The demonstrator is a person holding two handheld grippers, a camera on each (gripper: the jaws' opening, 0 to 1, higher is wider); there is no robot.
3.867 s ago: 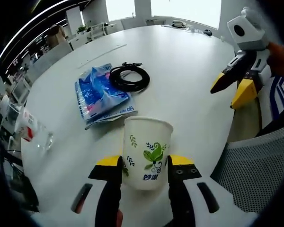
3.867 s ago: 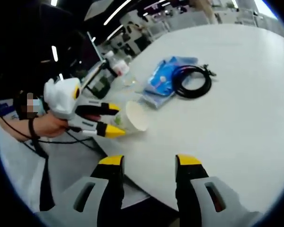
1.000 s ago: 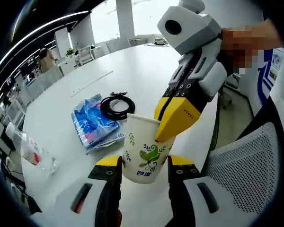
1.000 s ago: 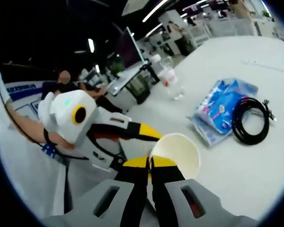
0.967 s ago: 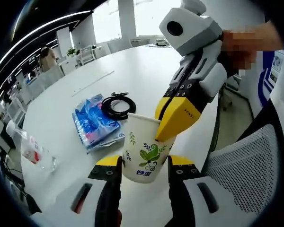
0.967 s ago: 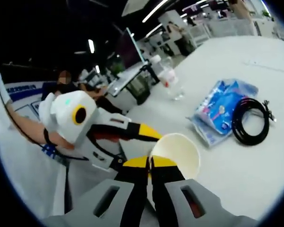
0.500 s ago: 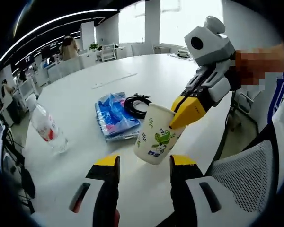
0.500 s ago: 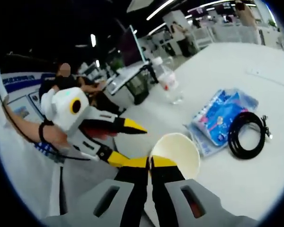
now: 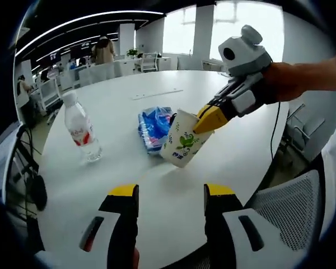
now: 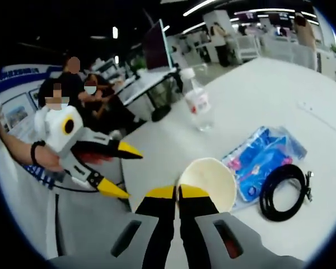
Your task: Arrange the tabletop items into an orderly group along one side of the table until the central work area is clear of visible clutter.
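Observation:
A white paper cup (image 9: 181, 147) with green leaf print hangs tilted above the round white table (image 9: 129, 179). My right gripper (image 10: 176, 193) is shut on the rim of the cup (image 10: 210, 180), and in the left gripper view that right gripper (image 9: 211, 117) reaches in from the right. My left gripper (image 9: 171, 193) stands open with nothing between its jaws, a short way back from the cup. In the right gripper view the left gripper (image 10: 120, 170) sits open at the left, apart from the cup.
A clear water bottle (image 9: 81, 133) (image 10: 197, 103) stands upright near the table edge. A blue packet (image 9: 153, 126) (image 10: 263, 159) lies flat beyond the cup, with a coiled black cable (image 10: 283, 190) beside it. A mesh chair (image 9: 285, 213) stands close by. People sit at desks (image 10: 73, 78) off the table.
My right gripper came in and shut on the cup's rim. My left gripper opened, let the cup go and drew back. The cup now hangs from the right gripper alone.

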